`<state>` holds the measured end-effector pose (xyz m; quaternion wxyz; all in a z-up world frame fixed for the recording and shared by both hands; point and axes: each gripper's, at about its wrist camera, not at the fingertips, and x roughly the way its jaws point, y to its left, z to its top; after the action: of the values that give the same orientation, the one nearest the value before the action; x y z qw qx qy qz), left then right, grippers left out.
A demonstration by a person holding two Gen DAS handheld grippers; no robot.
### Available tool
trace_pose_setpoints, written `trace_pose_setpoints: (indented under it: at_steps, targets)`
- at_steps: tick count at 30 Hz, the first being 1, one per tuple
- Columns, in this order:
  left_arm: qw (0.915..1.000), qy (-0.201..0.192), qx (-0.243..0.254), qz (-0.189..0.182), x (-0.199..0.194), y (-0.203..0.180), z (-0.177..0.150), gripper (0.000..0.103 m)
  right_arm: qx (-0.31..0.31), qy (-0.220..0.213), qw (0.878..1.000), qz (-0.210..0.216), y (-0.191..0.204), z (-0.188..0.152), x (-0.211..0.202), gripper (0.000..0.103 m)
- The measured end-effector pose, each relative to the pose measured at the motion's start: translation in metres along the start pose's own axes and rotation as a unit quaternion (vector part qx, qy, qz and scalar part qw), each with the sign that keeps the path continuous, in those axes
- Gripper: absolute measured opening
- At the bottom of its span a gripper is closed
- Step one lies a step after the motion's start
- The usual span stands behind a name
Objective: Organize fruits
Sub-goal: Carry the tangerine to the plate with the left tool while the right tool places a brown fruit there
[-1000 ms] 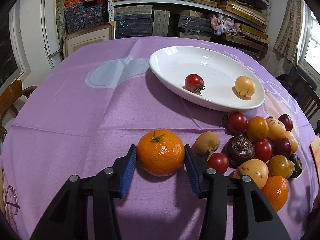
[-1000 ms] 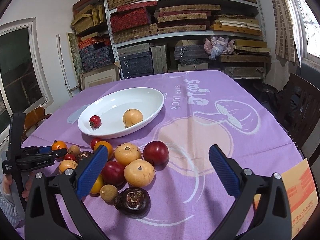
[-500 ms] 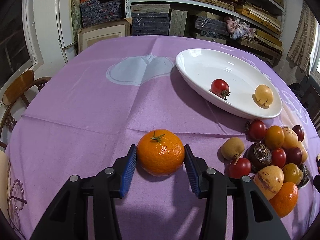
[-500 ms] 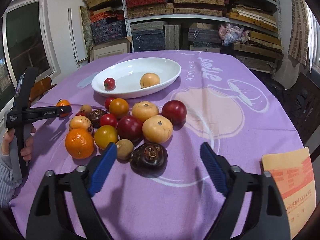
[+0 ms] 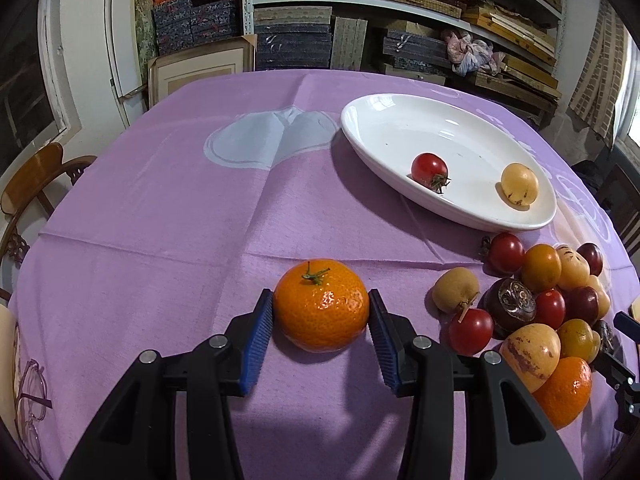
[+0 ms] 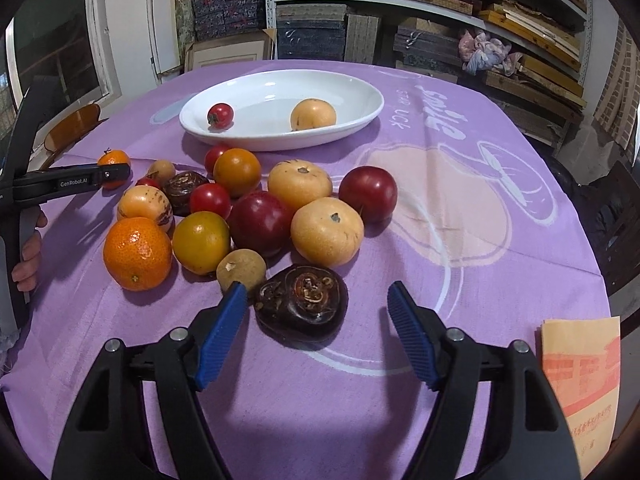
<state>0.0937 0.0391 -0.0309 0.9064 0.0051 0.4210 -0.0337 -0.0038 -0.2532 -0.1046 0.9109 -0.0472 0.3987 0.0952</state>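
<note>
My left gripper (image 5: 321, 312) is shut on a small orange tangerine (image 5: 321, 305) with a green stem, low over the purple cloth, left of the fruit pile (image 5: 532, 300). The white oval dish (image 5: 384, 120) beyond holds a red tomato (image 5: 429, 168) and a yellow fruit (image 5: 519, 184). My right gripper (image 6: 316, 312) is open, its jaws on either side of a dark brown wrinkled fruit (image 6: 301, 305) at the near edge of the pile (image 6: 256, 208). The left gripper with its tangerine (image 6: 113, 162) shows at the left in the right wrist view. The dish (image 6: 360, 92) stands behind the pile.
A second tangerine (image 6: 137, 254) lies at the pile's near left. An orange paper packet (image 6: 580, 384) lies at the right table edge. Wooden chairs (image 5: 28, 184) stand around the table. Shelves of boxes (image 5: 360, 20) fill the back wall. Glasses (image 5: 30, 400) lie at the left edge.
My left gripper carried the tangerine leftward, away from the pile. My right gripper came down and forward to the pile, and its jaws now bracket the dark brown fruit.
</note>
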Motion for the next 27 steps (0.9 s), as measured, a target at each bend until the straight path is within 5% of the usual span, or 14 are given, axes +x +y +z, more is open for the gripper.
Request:
trace_pose_setpoints:
  at_steps: [14,27]
  targets:
    - [1.0,0.002,-0.001,-0.004,-0.0001,0.0018,0.0007,0.048,-0.028,0.012,0.999,0.04,0.002,-0.0021,-0.0018,0.05]
    - [0.9999,0.003,-0.001,-0.01,0.0005,0.0014,-0.0003,0.048,-0.029,0.016,0.999,0.031,-0.002,-0.0013,0.0022,0.049]
